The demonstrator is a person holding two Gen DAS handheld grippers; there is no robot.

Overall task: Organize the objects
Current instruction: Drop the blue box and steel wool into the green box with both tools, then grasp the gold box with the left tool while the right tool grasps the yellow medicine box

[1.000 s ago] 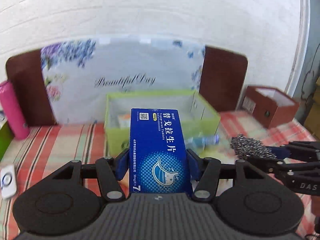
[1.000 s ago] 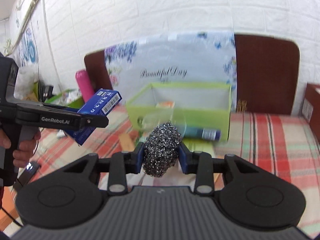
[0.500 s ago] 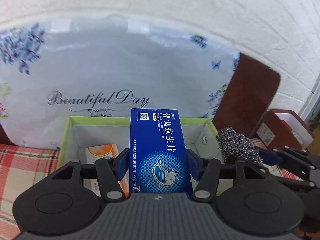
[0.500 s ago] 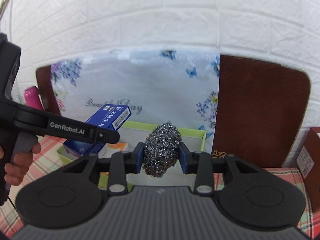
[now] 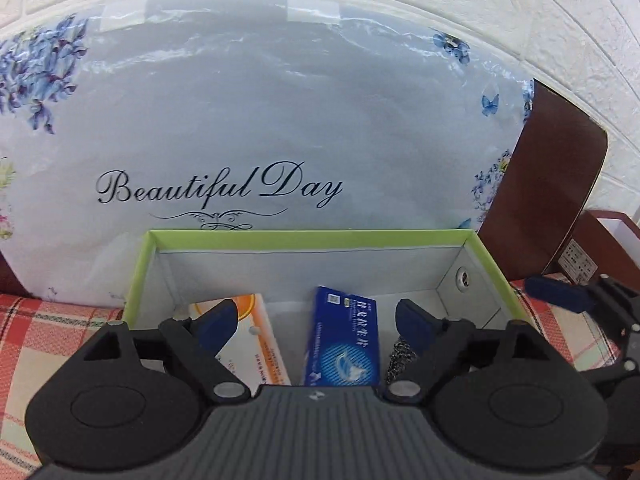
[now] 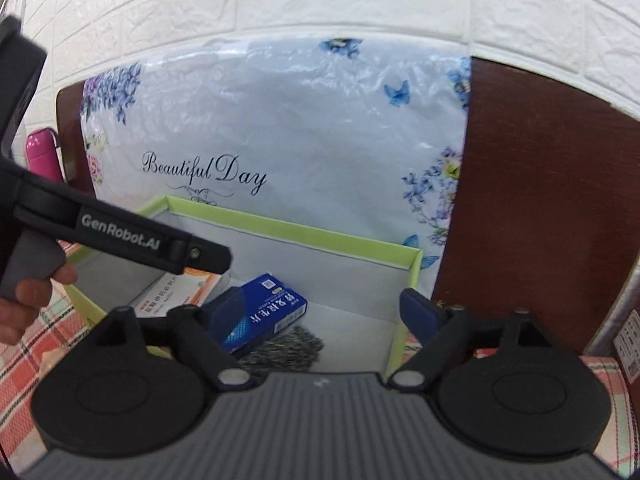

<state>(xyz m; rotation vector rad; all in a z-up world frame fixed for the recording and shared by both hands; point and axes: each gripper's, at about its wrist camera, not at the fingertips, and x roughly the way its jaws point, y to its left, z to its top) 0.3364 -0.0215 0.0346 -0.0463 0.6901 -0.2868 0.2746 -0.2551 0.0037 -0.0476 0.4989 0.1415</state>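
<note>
Both tools, left tool [image 5: 316,322] and right tool [image 6: 320,314], are opening, empty, above the green cardboard box [image 5: 304,235]; lift straight up, clear of the blue carton [image 5: 344,344] and steel scourer [image 6: 286,346] inside

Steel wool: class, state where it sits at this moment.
The steel wool lies on the floor of the green box, low in the right wrist view, touching the blue carton, which partly overlaps it; neither gripper holds it.
</note>
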